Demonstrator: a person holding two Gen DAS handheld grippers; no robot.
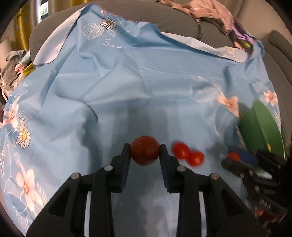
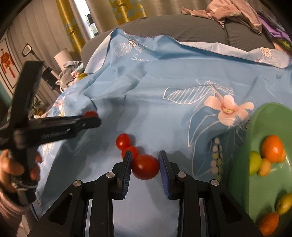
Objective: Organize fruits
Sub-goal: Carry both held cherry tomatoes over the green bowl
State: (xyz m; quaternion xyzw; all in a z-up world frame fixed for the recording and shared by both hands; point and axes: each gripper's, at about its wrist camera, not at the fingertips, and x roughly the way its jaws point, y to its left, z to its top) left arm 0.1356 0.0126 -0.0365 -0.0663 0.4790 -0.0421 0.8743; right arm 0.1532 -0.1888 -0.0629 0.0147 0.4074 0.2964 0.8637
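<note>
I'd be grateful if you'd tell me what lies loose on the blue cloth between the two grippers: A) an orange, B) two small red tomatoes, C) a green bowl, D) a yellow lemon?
B: two small red tomatoes sit touching each other on the blue cloth, just left of the right gripper; the oranges lie in the green bowl.

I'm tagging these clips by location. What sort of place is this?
Most likely a lived-in home, probably a living room. A grey ribbed sofa draped with a light blue floral cloth serves as the work surface, crumpled clothes lie on it, and yellow patterned curtains hang behind.
</note>
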